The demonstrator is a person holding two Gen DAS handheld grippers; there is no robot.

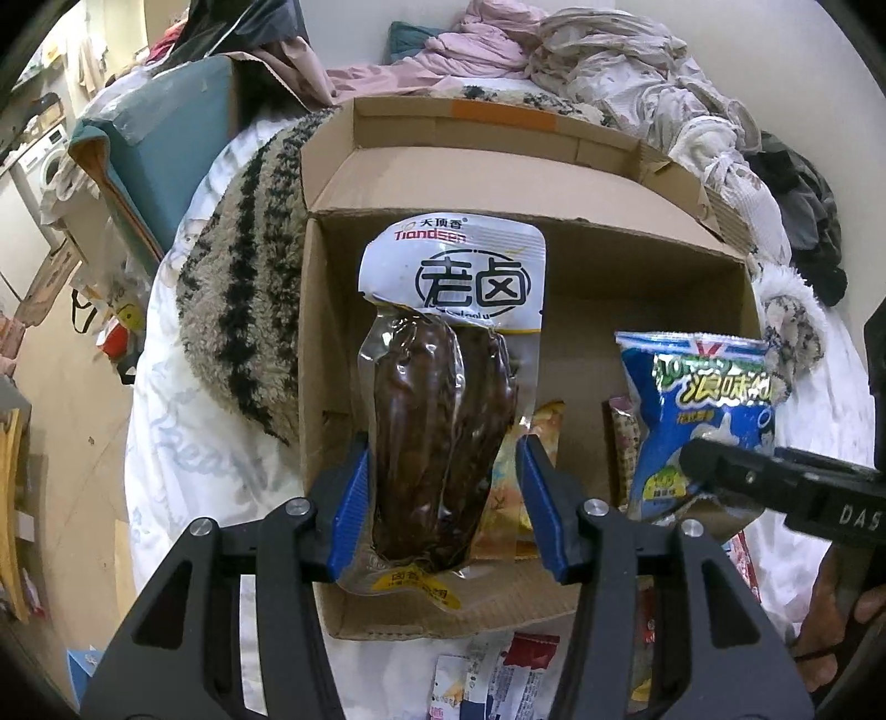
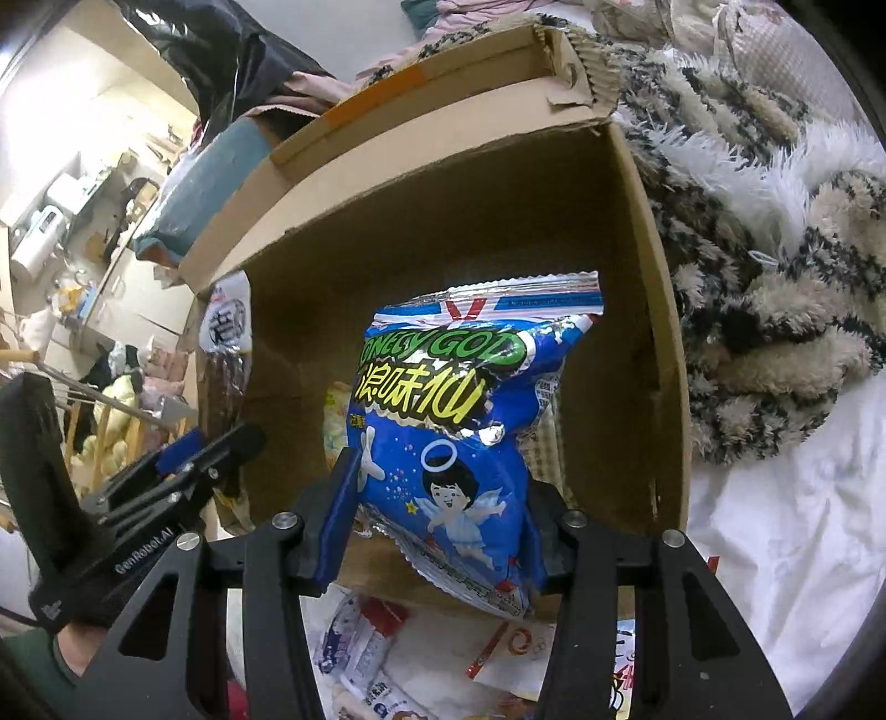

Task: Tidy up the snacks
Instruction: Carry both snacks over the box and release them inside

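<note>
Bedding surrounds the cardboard box at twelve o'clock of both grippers, where left gripper clamps the braised-meat pouch lengthwise and right gripper clamps the blue chip bag

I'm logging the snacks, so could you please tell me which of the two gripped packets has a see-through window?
The brown braised-meat packet in the left gripper does: its contents show through clear plastic, whereas the blue chips bag in the right gripper is opaque printed foil.

Striped fleece blanket, pink clothes, white sheet.
</note>
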